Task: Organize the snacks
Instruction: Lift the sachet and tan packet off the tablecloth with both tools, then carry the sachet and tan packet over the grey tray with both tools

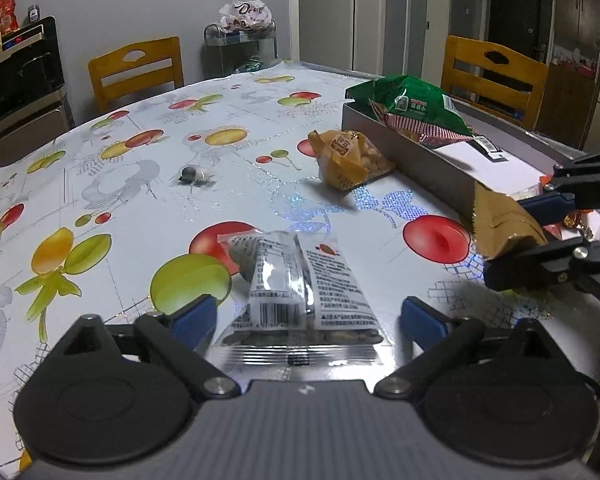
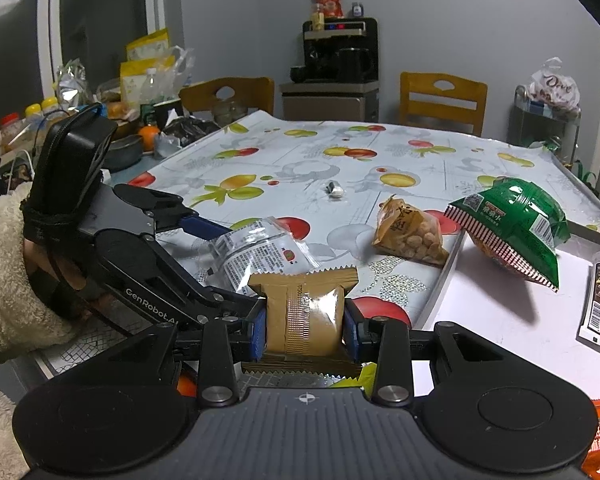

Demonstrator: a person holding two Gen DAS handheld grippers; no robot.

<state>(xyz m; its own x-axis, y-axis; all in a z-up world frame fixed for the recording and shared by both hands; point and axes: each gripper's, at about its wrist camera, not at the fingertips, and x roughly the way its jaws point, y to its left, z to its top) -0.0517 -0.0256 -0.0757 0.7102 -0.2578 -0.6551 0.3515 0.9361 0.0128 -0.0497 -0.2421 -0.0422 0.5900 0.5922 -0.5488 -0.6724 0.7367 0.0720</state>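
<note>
A clear packet [image 1: 296, 292] of dark snacks lies flat on the fruit-print tablecloth between the blue pads of my left gripper [image 1: 306, 320]. That gripper stands open and its pads do not touch the packet. In the right wrist view the left gripper [image 2: 228, 264] sits over the same clear packet [image 2: 260, 256]. My right gripper [image 2: 306, 328] is shut on a brown packet [image 2: 306, 312] at the near corner of the grey tray [image 2: 500, 320]. From the left wrist view the right gripper [image 1: 528, 236] holds the brown packet [image 1: 504, 220] by the tray wall [image 1: 420, 152].
A green bag [image 2: 516, 220] leans on the tray's far end and a dark stick packet [image 2: 598, 300] lies inside. An orange bag of nuts [image 2: 410, 232] and a small wrapped candy [image 2: 335, 190] lie on the table. Wooden chairs [image 1: 140, 68] stand behind. Bottles and bags [image 2: 140, 92] crowd the far left.
</note>
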